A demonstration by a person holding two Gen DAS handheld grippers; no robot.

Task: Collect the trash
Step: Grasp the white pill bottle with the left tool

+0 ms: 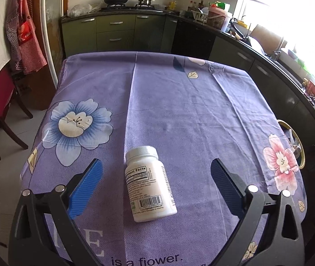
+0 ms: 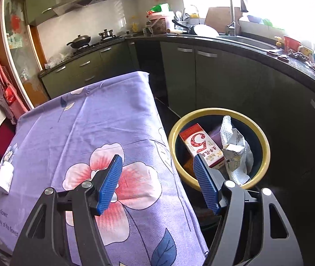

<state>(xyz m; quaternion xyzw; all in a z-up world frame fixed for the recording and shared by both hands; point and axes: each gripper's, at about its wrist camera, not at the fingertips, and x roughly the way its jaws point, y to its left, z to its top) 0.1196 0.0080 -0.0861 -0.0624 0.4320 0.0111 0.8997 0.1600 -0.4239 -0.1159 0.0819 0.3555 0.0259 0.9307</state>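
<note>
One bottle left, bin's already filling up

The bin on the floor, right of the bench, already holds a red and white carton and crumpled paper, so I'd say most of it is done. What's left is the white pill bottle, lying on its side at the near edge of the bench, long axis running near to far, cap at the far end. Left gripper is spread wide around it, not touching. Right gripper is open and empty, between the bench edge and the bin
</note>
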